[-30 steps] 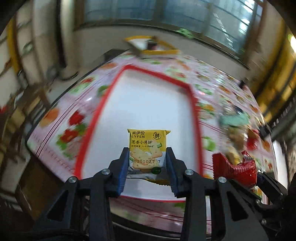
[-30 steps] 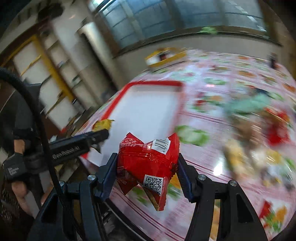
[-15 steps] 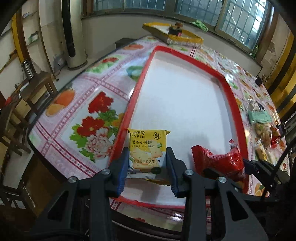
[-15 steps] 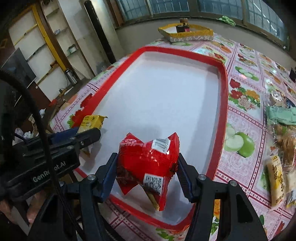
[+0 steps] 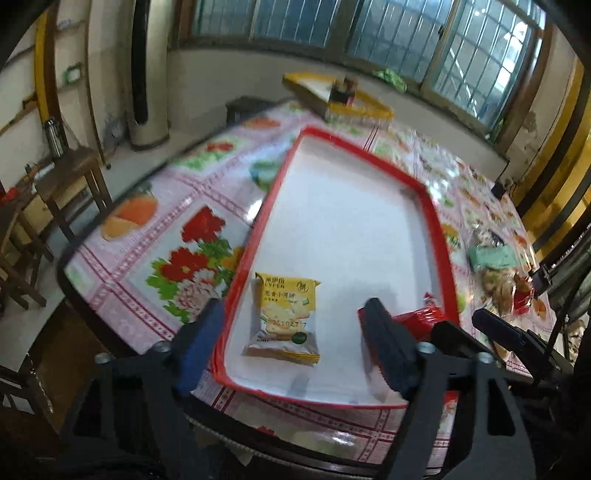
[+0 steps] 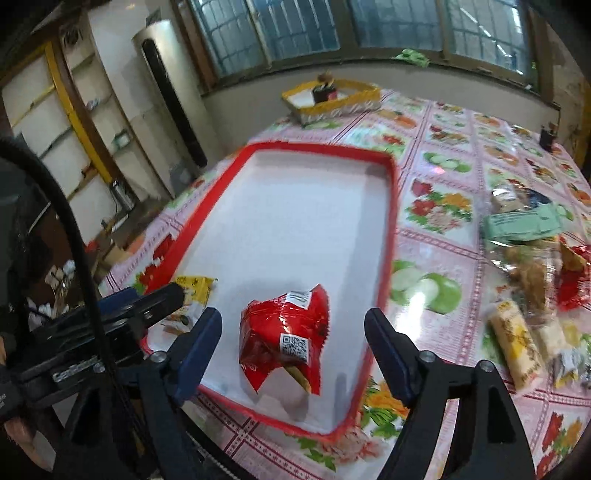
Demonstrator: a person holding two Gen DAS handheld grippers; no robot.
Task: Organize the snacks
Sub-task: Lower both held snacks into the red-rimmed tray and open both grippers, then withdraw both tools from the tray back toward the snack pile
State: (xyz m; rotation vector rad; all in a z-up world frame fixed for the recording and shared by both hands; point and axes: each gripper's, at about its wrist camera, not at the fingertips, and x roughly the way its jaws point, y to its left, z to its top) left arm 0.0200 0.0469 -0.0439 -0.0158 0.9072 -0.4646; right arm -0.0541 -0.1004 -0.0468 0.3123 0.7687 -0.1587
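We note the yellow cracker packet — flat, printed with crackers and a date code, silver crimp at its lower edge — lying in the lower left of the red-rimmed tray, on its white floor. The left tongs have just been opening and now stand wide; the packet lies between the jaws, untouched. In the right wrist view the red snack bag — crumpled, glossy, QR code and barcode showing — sits low centre in the tray; the right tongs have likewise just opened and stand wide, clear of it. The worktop wears a pink oilcloth with fruit and flowers. More loose snacks lie at right. A yellow tray sits at the far edge, under barred windows.
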